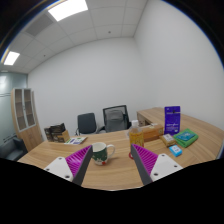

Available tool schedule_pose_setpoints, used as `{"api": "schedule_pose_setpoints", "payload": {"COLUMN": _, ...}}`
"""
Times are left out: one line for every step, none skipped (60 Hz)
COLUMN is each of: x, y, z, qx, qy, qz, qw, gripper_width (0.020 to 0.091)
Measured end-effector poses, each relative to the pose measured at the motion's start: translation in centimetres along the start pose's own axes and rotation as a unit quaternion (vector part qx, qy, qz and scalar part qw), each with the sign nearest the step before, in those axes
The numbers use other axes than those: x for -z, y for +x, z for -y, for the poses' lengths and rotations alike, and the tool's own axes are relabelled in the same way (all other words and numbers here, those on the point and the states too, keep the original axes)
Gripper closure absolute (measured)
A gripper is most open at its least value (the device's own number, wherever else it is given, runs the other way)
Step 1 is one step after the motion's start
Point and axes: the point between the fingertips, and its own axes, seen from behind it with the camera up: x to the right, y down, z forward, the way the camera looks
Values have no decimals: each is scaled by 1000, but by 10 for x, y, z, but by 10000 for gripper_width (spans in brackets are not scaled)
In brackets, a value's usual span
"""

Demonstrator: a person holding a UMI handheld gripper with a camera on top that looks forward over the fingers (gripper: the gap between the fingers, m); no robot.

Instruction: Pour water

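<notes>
A white mug (pixel 100 152) with a dark green band and a handle on its right stands on the wooden desk (pixel 115 172), just ahead of my left finger. A bottle of yellow-orange liquid (pixel 135 133) stands further back, beyond my right finger. My gripper (pixel 112 163) is open, its magenta pads (pixel 81 160) spread wide over bare desk, nothing between them. The mug sits near the left pad's tip, apart from it.
A purple box (pixel 172 120) and small teal and blue packets (pixel 176 150) lie on the desk to the right. Two office chairs (pixel 116 118) stand behind the desk. A cabinet (pixel 24 108) and stacked items (pixel 56 132) are at the left.
</notes>
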Motion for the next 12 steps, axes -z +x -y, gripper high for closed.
{"api": "schedule_pose_setpoints", "payload": {"x": 9, "y": -8, "z": -1, "qx": -1, "qy": 0, "qz": 10, "qw": 1000, "gripper_width": 266}}
{"api": "schedule_pose_setpoints", "payload": {"x": 16, "y": -16, "z": -2, "qx": 0, "qy": -1, "qz": 18, "qw": 1000, "gripper_width": 264}}
{"api": "schedule_pose_setpoints", "payload": {"x": 24, "y": -22, "z": -3, "qx": 1, "qy": 0, "qz": 23, "qw": 1000, "gripper_width": 264}}
{"api": "schedule_pose_setpoints", "payload": {"x": 31, "y": -27, "z": -5, "qx": 3, "qy": 0, "qz": 26, "qw": 1000, "gripper_width": 263}}
{"api": "schedule_pose_setpoints", "payload": {"x": 38, "y": -31, "z": -6, "qx": 4, "qy": 1, "qz": 26, "qw": 1000, "gripper_width": 261}}
{"api": "schedule_pose_setpoints", "payload": {"x": 44, "y": -35, "z": -8, "qx": 5, "qy": 1, "qz": 26, "qw": 1000, "gripper_width": 259}}
{"api": "schedule_pose_setpoints", "payload": {"x": 50, "y": -38, "z": -9, "qx": 7, "qy": 2, "qz": 25, "qw": 1000, "gripper_width": 264}}
{"api": "schedule_pose_setpoints", "payload": {"x": 56, "y": -42, "z": -11, "qx": 8, "qy": 4, "qz": 25, "qw": 1000, "gripper_width": 265}}
{"api": "schedule_pose_setpoints", "payload": {"x": 61, "y": -47, "z": -13, "qx": 10, "qy": 7, "qz": 24, "qw": 1000, "gripper_width": 266}}
{"api": "schedule_pose_setpoints", "payload": {"x": 66, "y": -50, "z": -14, "qx": 11, "qy": 10, "qz": 26, "qw": 1000, "gripper_width": 266}}
{"api": "schedule_pose_setpoints", "payload": {"x": 71, "y": -54, "z": -16, "qx": 12, "qy": 10, "qz": 26, "qw": 1000, "gripper_width": 265}}
{"api": "schedule_pose_setpoints", "payload": {"x": 75, "y": -58, "z": -18, "qx": 15, "qy": 11, "qz": 28, "qw": 999, "gripper_width": 265}}
